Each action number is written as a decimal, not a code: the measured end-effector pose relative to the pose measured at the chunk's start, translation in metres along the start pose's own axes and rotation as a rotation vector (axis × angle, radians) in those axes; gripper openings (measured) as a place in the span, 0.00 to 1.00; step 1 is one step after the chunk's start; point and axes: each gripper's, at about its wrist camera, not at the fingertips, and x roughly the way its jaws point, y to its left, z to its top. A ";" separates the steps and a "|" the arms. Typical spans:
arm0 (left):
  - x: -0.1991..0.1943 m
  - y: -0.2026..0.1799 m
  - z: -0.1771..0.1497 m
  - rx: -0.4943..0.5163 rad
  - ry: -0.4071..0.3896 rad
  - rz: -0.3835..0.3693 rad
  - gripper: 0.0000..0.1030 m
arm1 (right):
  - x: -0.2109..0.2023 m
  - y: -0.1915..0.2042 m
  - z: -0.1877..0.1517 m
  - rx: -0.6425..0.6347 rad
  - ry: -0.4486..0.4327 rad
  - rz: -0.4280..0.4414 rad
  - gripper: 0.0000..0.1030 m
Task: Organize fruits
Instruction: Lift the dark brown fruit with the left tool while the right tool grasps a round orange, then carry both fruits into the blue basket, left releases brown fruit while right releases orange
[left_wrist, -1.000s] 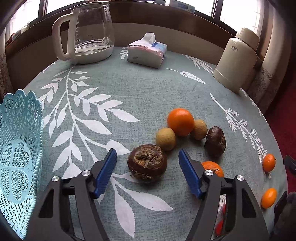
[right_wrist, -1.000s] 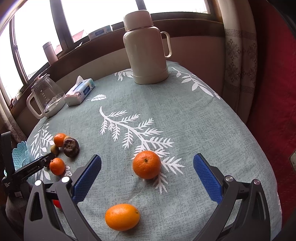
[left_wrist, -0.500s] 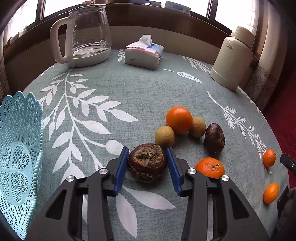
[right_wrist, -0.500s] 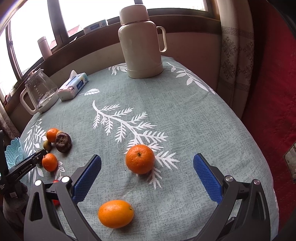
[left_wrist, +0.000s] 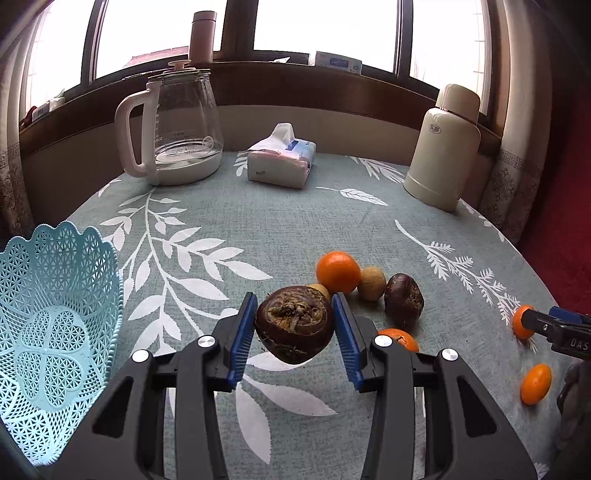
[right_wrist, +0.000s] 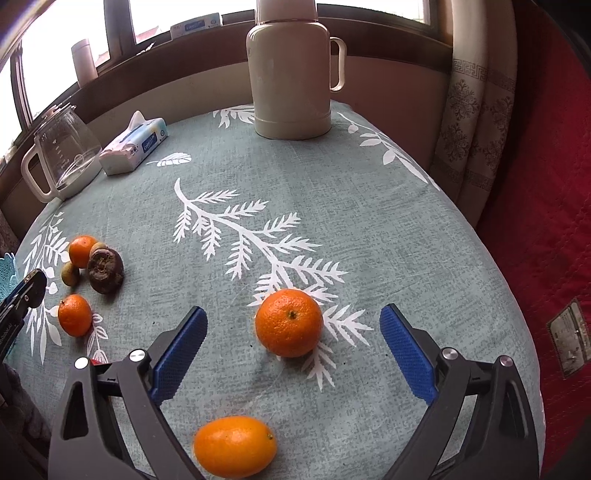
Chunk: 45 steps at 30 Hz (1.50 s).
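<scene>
Brown fruit (left_wrist: 295, 325): my left claw (left_wrist: 295, 332) pinches it, lifted off the cloth.
Basket (left_wrist: 55, 314): at 9 o'clock, nothing in it.
Slip risk: I think the bumpy round fruit could roll out.
Right claw (right_wrist: 291, 350): wide open around a mandarin (right_wrist: 289, 322).
Hidden: its underside.
</scene>
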 end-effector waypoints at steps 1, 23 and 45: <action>-0.001 0.001 0.000 -0.007 -0.002 -0.004 0.42 | 0.003 0.001 0.000 -0.004 0.007 -0.007 0.86; -0.026 0.018 0.001 -0.092 -0.075 -0.028 0.42 | 0.005 0.021 0.000 -0.037 0.030 -0.060 0.39; -0.142 0.110 0.021 -0.148 -0.244 0.174 0.42 | -0.096 0.113 0.012 -0.154 -0.179 0.145 0.39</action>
